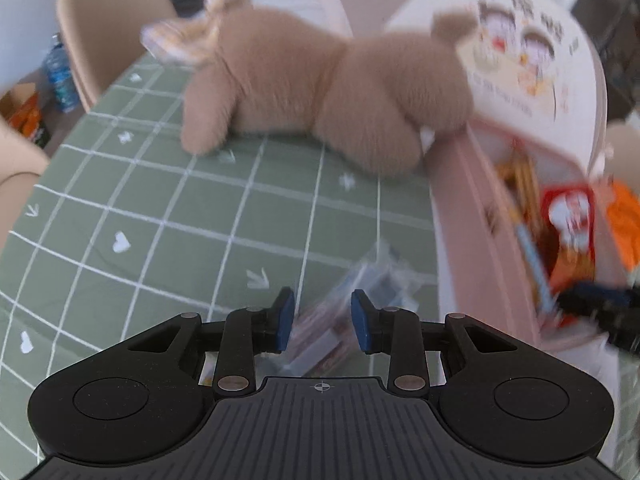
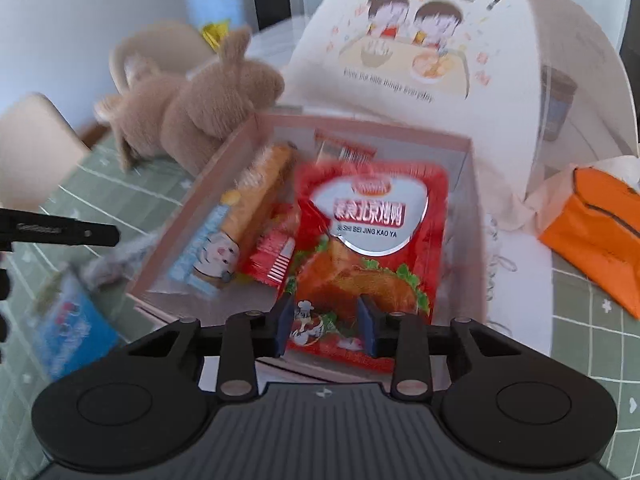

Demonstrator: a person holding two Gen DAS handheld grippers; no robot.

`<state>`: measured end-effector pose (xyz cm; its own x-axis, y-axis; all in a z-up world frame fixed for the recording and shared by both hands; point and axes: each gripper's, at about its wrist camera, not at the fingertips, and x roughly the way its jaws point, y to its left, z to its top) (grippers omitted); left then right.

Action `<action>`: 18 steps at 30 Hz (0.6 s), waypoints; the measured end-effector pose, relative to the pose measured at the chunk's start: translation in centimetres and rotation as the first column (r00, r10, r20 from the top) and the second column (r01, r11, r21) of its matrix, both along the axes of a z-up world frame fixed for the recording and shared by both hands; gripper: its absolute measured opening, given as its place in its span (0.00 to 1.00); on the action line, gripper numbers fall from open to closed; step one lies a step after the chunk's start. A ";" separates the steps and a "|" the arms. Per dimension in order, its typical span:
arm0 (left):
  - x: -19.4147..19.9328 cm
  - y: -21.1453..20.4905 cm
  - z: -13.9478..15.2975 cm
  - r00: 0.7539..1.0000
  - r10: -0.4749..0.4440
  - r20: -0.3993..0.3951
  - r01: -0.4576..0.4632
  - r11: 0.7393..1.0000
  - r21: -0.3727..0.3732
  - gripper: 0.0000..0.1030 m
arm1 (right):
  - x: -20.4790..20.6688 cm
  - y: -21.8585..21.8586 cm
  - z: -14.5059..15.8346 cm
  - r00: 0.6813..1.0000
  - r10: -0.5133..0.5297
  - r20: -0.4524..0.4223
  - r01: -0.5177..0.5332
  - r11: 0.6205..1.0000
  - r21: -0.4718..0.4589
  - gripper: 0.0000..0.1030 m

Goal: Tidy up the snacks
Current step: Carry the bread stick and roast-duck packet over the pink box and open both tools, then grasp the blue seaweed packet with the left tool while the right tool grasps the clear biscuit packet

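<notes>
A pink open box stands on the green checked tablecloth; it also shows in the left wrist view. Inside lie a red roast-duck snack pack, a long orange-and-blue snack stick and small red sachets. My right gripper is open over the near end of the red pack, its pads either side of it. My left gripper is open just above a clear-wrapped snack pack on the cloth left of the box. The same pack looks blue in the right wrist view.
A tan plush rabbit lies on the table behind the left gripper, against the box. The box lid with a cartoon print stands up behind. An orange tissue pouch sits to the right. Beige chairs ring the table.
</notes>
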<state>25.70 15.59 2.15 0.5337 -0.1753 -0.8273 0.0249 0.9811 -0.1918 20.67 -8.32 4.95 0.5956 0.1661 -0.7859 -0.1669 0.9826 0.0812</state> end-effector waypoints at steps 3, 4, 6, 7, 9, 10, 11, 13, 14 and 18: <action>-1.3 -0.6 -0.2 0.998 -0.056 0.022 0.055 0.998 0.017 0.36 | -0.8 0.1 0.6 1.000 -0.018 -0.006 0.018 1.000 0.019 0.33; -1.9 -0.7 -0.2 0.998 -0.066 0.021 0.066 0.998 0.009 0.34 | -1.3 0.1 0.9 1.000 -0.019 0.008 0.019 1.000 0.019 0.33; -3.4 -1.0 -0.3 0.996 -0.084 0.025 0.084 0.996 -0.013 0.33 | -2.9 0.5 1.9 0.999 -0.013 0.052 0.013 1.000 -0.003 0.34; -4.2 -1.2 -0.3 0.996 -0.091 0.024 0.092 0.995 -0.024 0.32 | -3.8 0.7 2.5 0.997 0.006 0.078 -0.005 1.000 -0.009 0.35; -6.1 -1.6 -0.3 0.995 -0.101 0.018 0.102 0.993 -0.063 0.30 | -5.3 1.4 3.3 0.993 0.052 0.108 -0.050 0.999 -0.017 0.41; -7.4 -1.7 -0.4 0.995 -0.103 0.011 0.104 0.990 -0.094 0.30 | -5.8 1.9 3.5 0.991 0.073 0.113 -0.071 0.997 -0.019 0.43; -8.3 -1.8 -0.5 0.995 -0.103 0.003 0.103 0.988 -0.118 0.30 | -6.5 2.5 3.8 0.988 0.105 0.117 -0.103 0.994 -0.022 0.43; -10.6 -1.7 -0.6 0.995 -0.099 -0.020 0.094 0.980 -0.176 0.29 | -7.1 3.7 3.8 0.981 0.161 0.106 -0.160 0.987 -0.010 0.44; -11.4 -1.7 -0.6 0.995 -0.099 -0.032 0.090 0.976 -0.197 0.28 | -7.5 4.4 3.7 0.978 0.187 0.096 -0.188 0.982 0.002 0.44; -15.6 -1.4 -0.4 0.994 -0.079 -0.074 0.061 0.974 -0.216 0.28 | -7.9 7.6 1.9 0.961 0.274 0.043 -0.275 0.961 0.013 0.46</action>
<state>10.08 14.21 1.79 0.4462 -0.3868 -0.8070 0.0678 0.9138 -0.4005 12.81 -0.69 6.83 0.5563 0.3421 -0.7573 -0.4333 0.8970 0.0870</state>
